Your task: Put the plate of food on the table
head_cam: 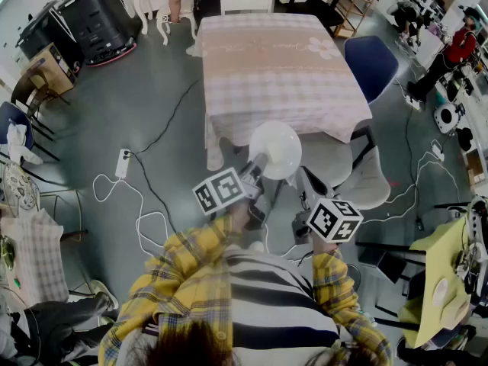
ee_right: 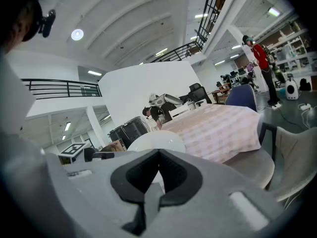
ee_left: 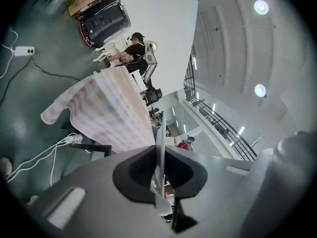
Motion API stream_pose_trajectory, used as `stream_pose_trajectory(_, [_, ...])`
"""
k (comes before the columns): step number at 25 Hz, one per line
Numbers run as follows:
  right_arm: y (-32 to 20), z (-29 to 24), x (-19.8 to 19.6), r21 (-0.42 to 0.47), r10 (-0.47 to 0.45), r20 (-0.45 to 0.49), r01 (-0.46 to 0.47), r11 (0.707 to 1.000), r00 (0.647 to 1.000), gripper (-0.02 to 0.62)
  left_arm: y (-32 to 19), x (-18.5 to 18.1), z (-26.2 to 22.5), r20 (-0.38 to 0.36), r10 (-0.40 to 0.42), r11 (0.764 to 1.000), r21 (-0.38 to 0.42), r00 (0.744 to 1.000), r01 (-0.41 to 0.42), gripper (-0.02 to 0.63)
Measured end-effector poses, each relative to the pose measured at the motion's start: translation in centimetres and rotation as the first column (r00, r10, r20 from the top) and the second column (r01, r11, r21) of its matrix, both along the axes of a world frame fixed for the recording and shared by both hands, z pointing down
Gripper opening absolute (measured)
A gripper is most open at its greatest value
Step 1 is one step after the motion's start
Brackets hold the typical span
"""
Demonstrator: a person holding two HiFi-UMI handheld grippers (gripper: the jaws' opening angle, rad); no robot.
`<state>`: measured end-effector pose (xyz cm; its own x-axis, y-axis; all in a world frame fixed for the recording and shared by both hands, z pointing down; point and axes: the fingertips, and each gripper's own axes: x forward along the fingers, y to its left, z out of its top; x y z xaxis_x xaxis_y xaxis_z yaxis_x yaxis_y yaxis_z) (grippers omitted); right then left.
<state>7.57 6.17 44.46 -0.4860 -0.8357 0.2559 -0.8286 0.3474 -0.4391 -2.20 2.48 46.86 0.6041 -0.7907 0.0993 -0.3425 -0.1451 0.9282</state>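
left tongs (ee_left: 159,175): clamped on the rim of the white plate (ee_left: 161,145). In the left gripper view the plate runs edge-on between the pads, so it's a thin one-sided pinch and nothing else is holding it up.
right tongs (ee_right: 157,180): pressed together on nothing. The plate shows beyond them, not in them.
plate: in the air just short of the bench's near edge, over a grey chair (head_cam: 329,162). It looks tilted to me, and I honestly can't tell if there's any food on it.
bench (head_cam: 282,75): checked cloth, bare top, plenty of room to land.
risk 1: a rim-only pinch means the plate can pivot or slip out of the pads, and whatever's on it slides off.
risk 2: the chair sits between the person and the bench, so it's a reach. The plate could clip the bench edge or snag the hanging cloth.
risk 3: cables (head_cam: 145,204) loop across the floor near the feet, so a step forward could trip.
my take: get the right tongs on the opposite rim first.
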Motion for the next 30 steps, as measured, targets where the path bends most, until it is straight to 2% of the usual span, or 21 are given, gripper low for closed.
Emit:
stream_pose_trajectory(4, [0.1,0.0,-0.1,-0.025,-0.013,-0.004,0.013,1.0,1.0,-0.005,1.0,-0.5,0.8,0.011,-0.048,0.999,-0.025,0.999,0.048,0.025])
stream_pose_trajectory(8, [0.0,0.5,-1.2,-0.035,-0.003,0.024,0.004,0.999,1.0,-0.005,1.1,-1.1,1.4,0.044,-0.033,0.999,-0.04,0.998,0.034,0.025])
stream_pose_trajectory(11, [0.4,0.9,-1.8,-0.043,-0.014,0.017,0.015,0.999,1.0,-0.005,1.4,-1.2,1.9,0.028,-0.028,0.998,-0.052,0.999,0.03,0.025])
stream_pose_trajectory(17, [-0.3,0.0,-2.4,-0.024,-0.023,0.018,0.023,0.999,1.0,-0.005,0.8,-2.3,0.5,0.013,-0.045,0.999,-0.026,0.999,0.045,0.025])
stream_pose_trajectory(24, [-0.5,-1.2,-2.8,0.022,-0.03,0.053,0.029,0.999,0.998,-0.005,0.7,-3.5,0.6,-0.055,-0.091,0.994,-0.062,0.994,0.087,0.025])
stream_pose_trajectory(30, [0.4,-0.4,-0.9,0.002,-0.028,0.052,0.028,1.0,0.998,-0.004,1.7,-2.1,2.0,-0.083,-0.12,0.989,-0.098,0.989,0.112,0.025])
